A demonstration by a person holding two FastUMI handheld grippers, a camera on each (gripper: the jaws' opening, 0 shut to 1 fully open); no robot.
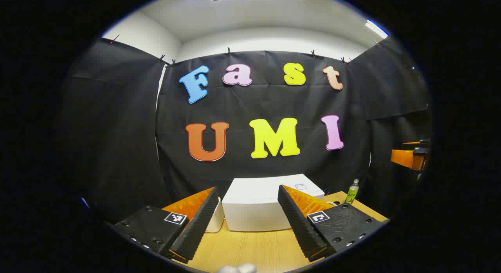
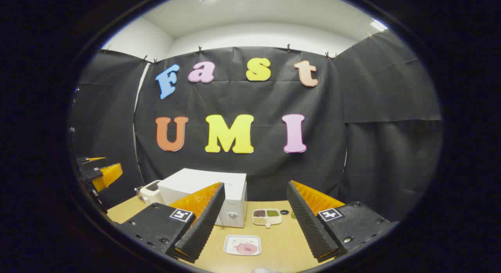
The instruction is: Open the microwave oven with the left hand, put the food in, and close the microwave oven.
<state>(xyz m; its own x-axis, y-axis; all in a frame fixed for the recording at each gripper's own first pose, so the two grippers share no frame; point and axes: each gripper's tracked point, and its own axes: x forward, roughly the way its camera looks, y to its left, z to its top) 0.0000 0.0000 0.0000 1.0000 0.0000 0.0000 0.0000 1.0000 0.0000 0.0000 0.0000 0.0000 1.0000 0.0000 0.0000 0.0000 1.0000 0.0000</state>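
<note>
Hovering over the table (image 1: 250, 249), the left gripper (image 1: 247, 222) gapes empty before the shut microwave (image 1: 262, 202); a bottle (image 1: 352, 191) stands right. From the right gripper view, the right gripper (image 2: 254, 226) also gapes, above the food plate (image 2: 242, 245), microwave (image 2: 207, 194) behind-left, tray (image 2: 267, 216) beside.

White microwave (image 2: 203, 194), tan wood-grain table (image 2: 282, 237), green bottle (image 1: 352, 191).

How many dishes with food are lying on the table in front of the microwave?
2: a square plate nearest the camera, lying between the right tongs, and a divided tray behind it, beside the microwave. More may be hidden behind the fingers.
</note>
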